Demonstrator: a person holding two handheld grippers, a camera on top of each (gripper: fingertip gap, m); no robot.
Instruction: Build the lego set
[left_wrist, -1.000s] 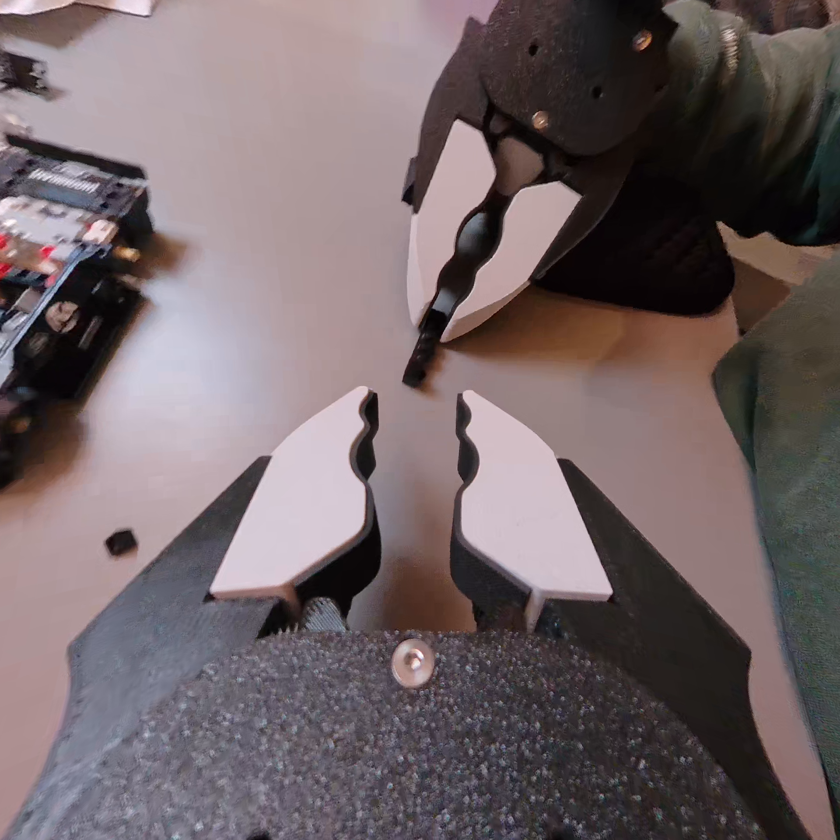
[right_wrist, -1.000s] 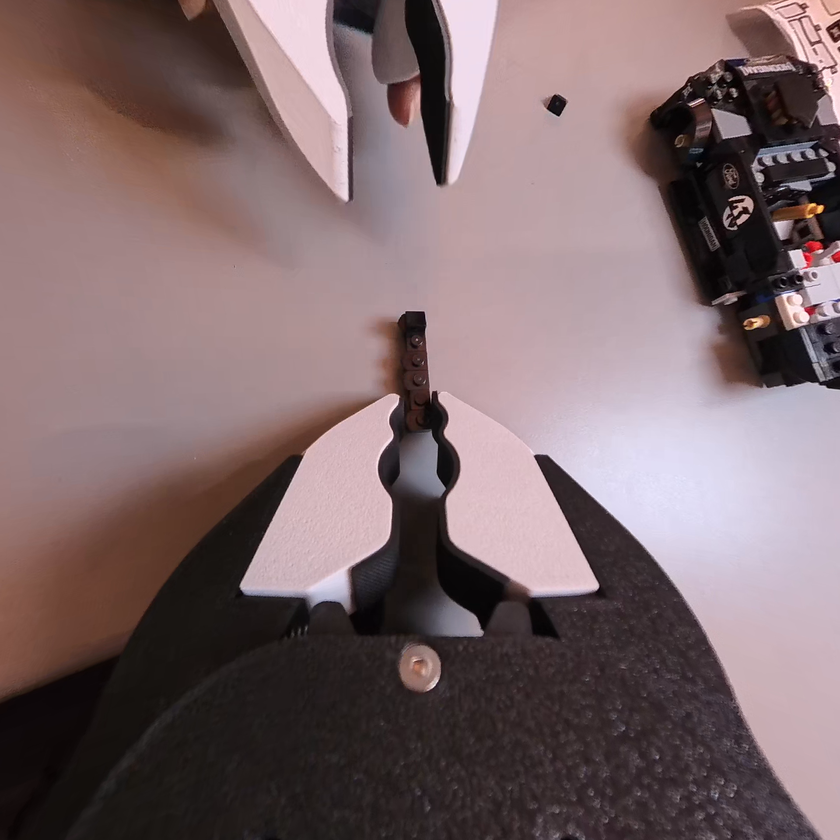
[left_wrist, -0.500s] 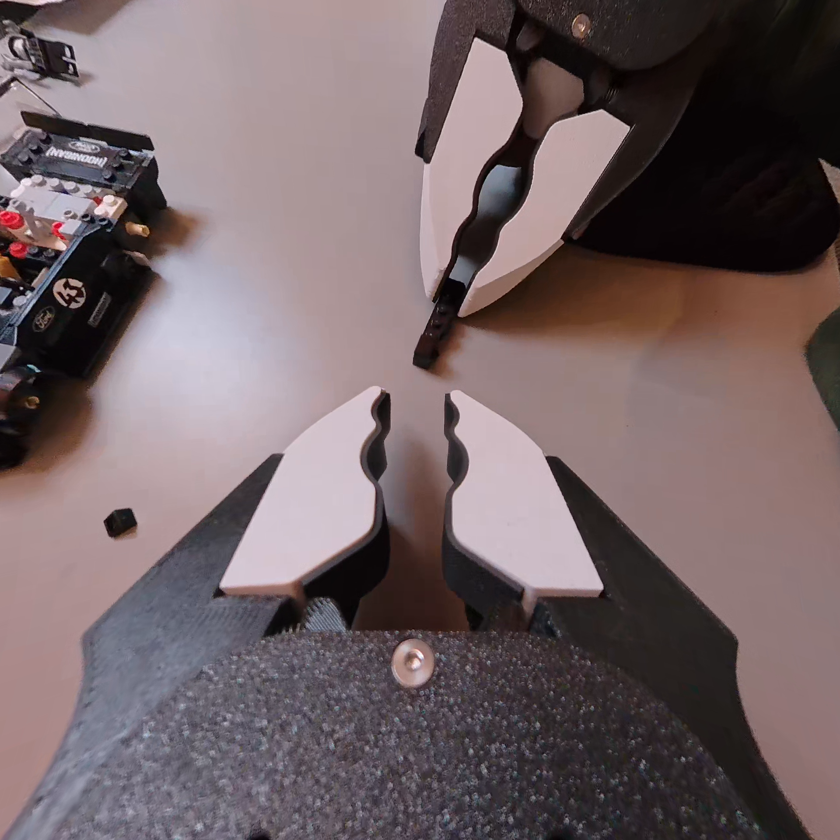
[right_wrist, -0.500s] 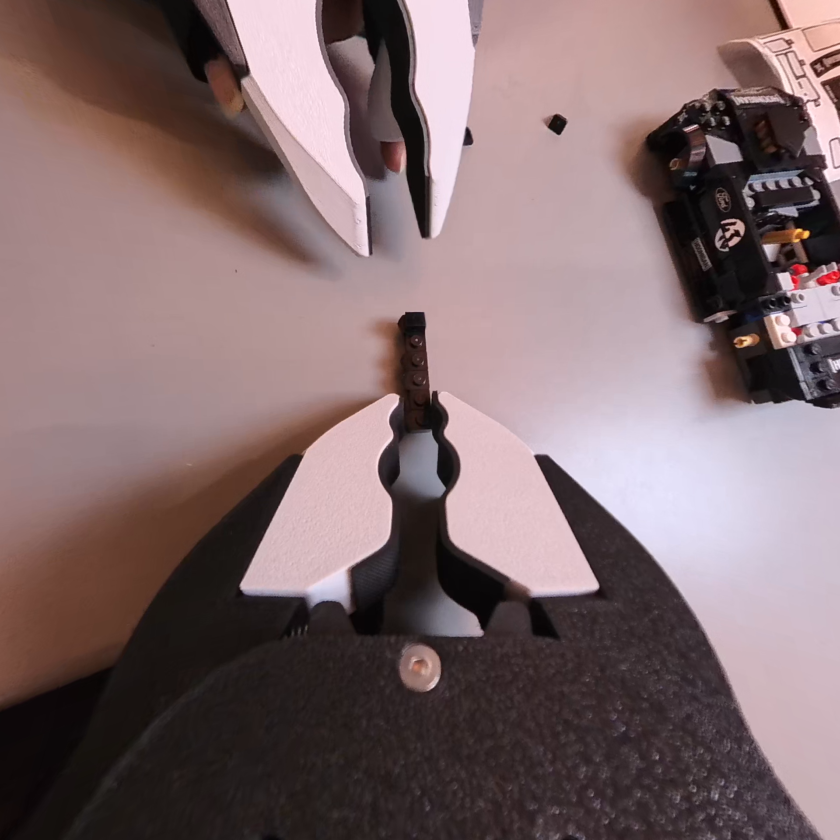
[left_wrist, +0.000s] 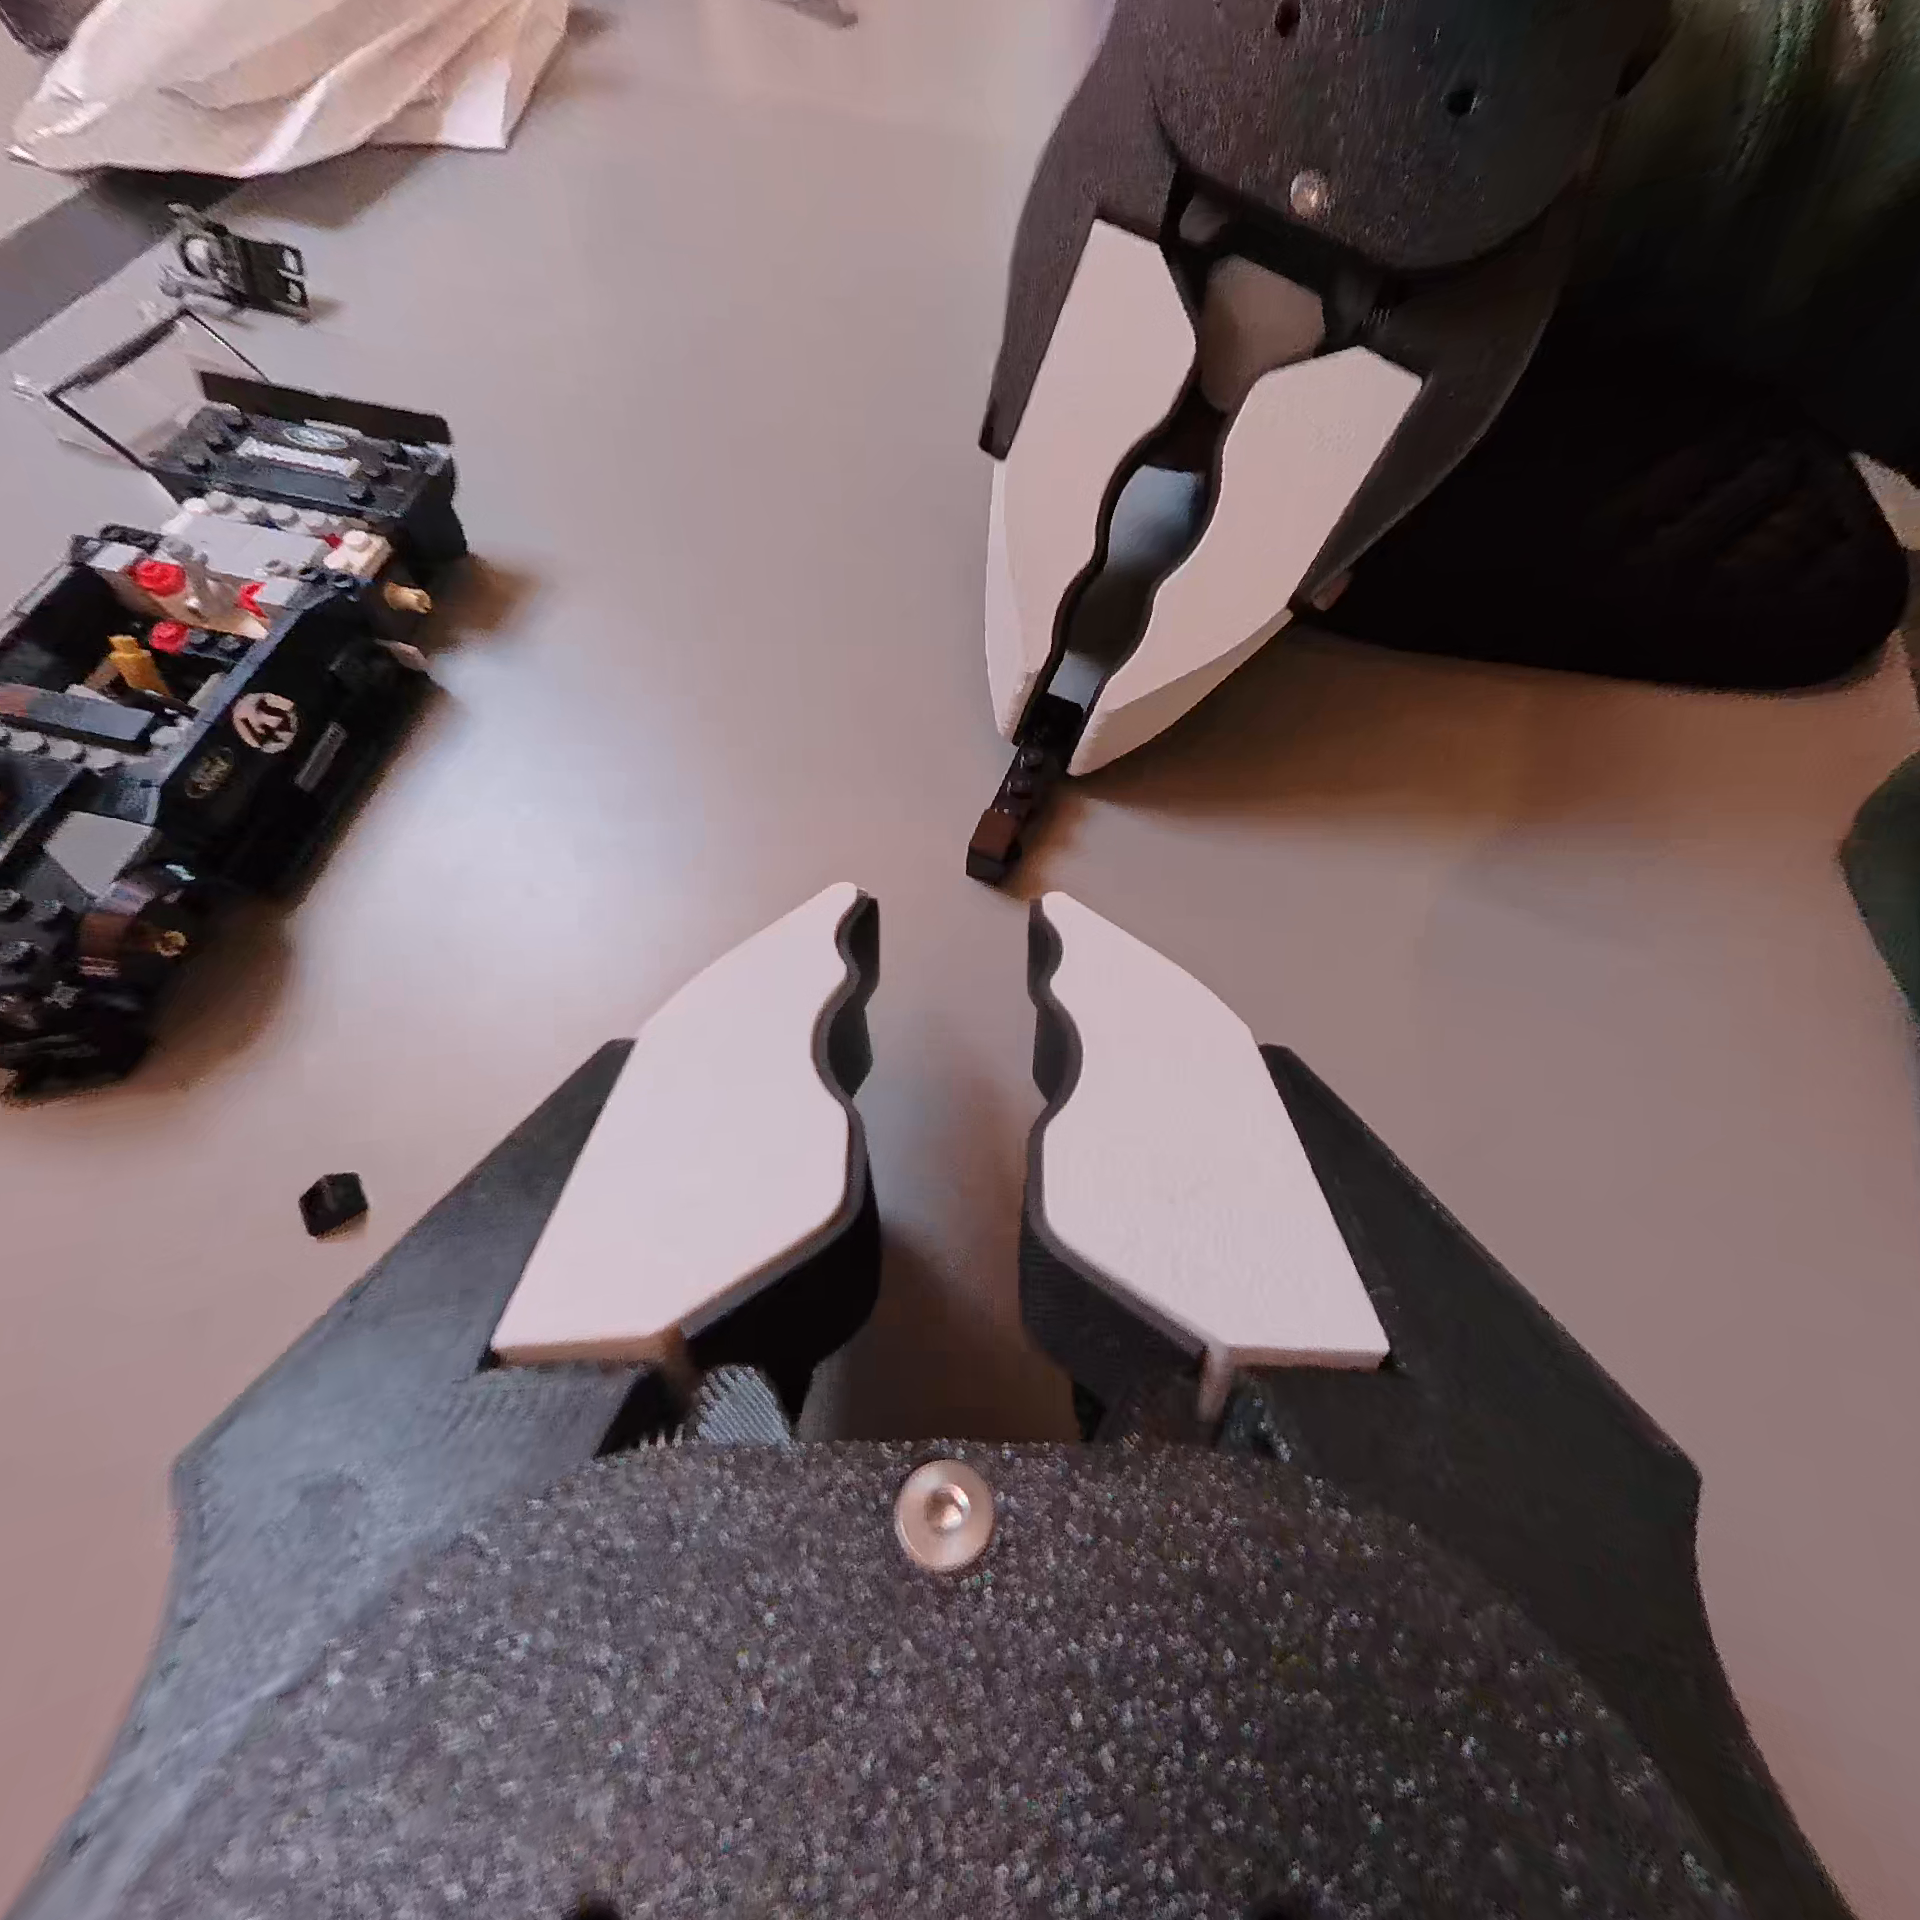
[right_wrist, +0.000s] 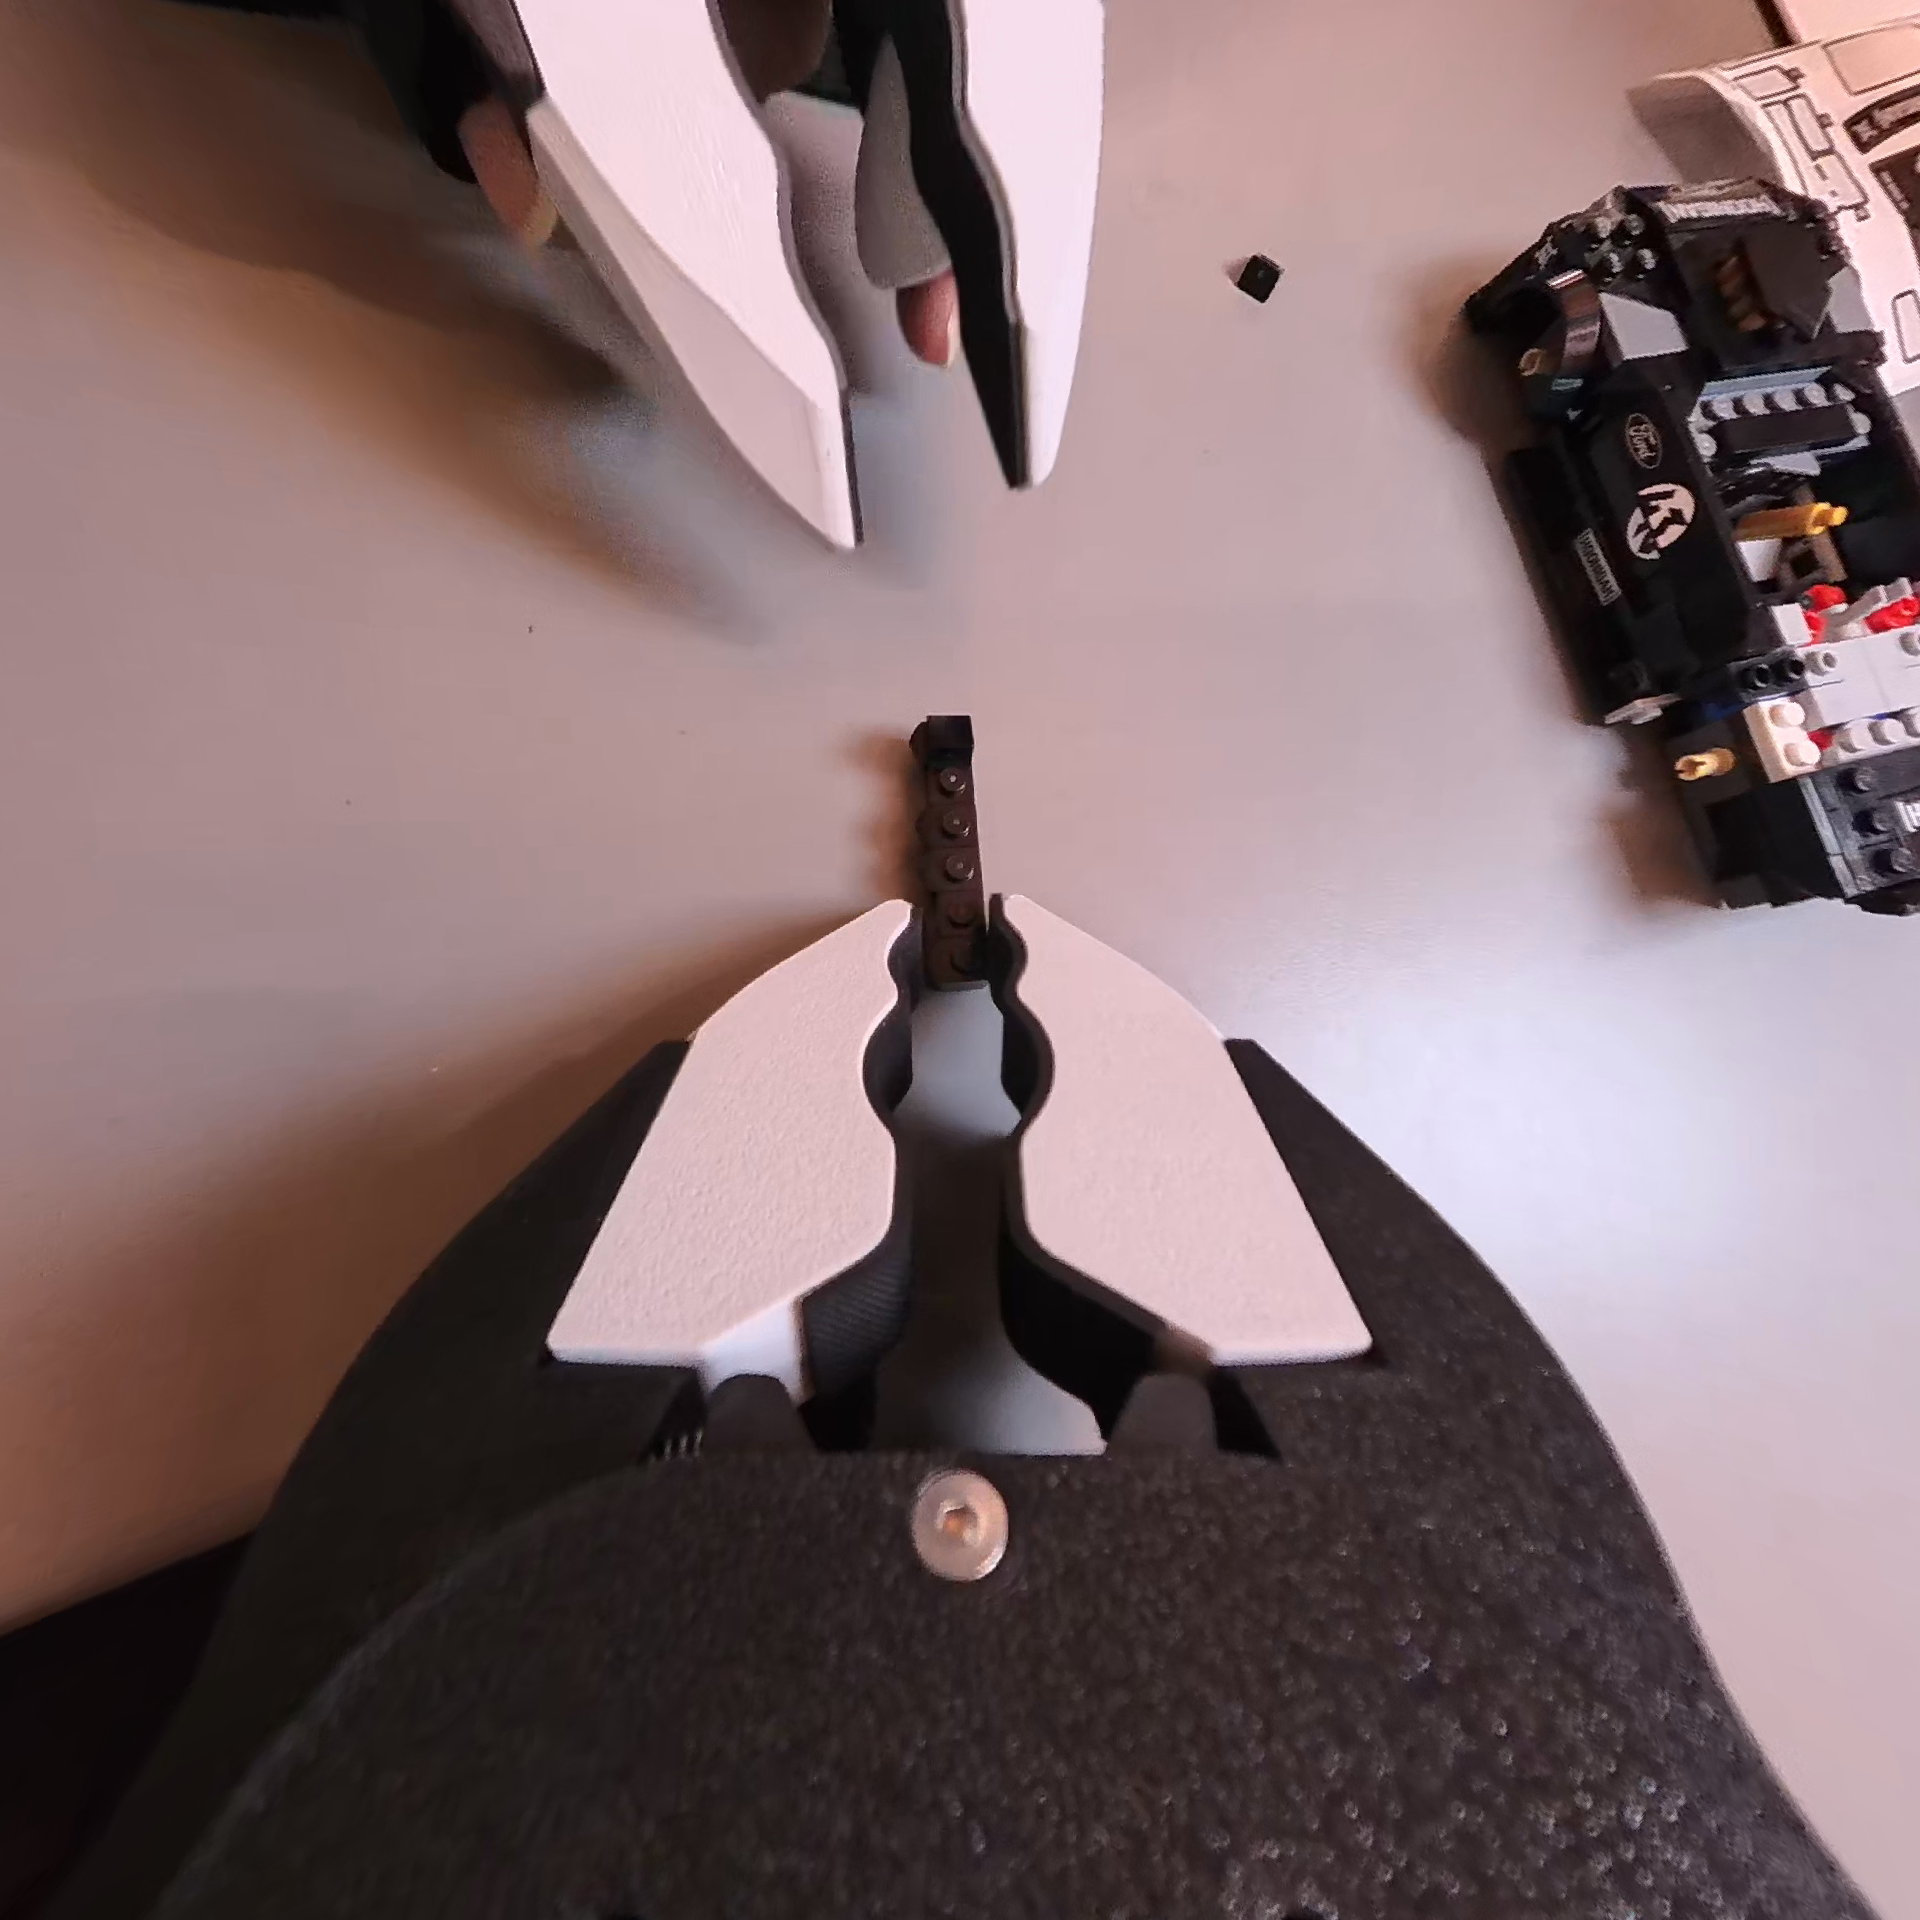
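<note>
Only the left wrist view shows the crumpled bag (left_wrist: 281, 78); the right gripper (right_wrist: 951, 914) clenches one black strip (right_wrist: 948, 831), the left gripper (left_wrist: 951, 909) gapes empty, beside one car (left_wrist: 197, 665).

Your left gripper (left_wrist: 954, 914) has white fingers, a bumpy black body and one silver screw (left_wrist: 943, 1527); your sleeve (left_wrist: 1808, 156), upper right, is green.

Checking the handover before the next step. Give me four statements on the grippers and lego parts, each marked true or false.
1. The right gripper is shut on the black studded strip. True.
2. The left gripper holds a brick. False: it is open and empty.
3. A small black piece lies loose on the table. True.
4. The partly built black car sits between the two grippers. False: it stands off to one side.
</note>
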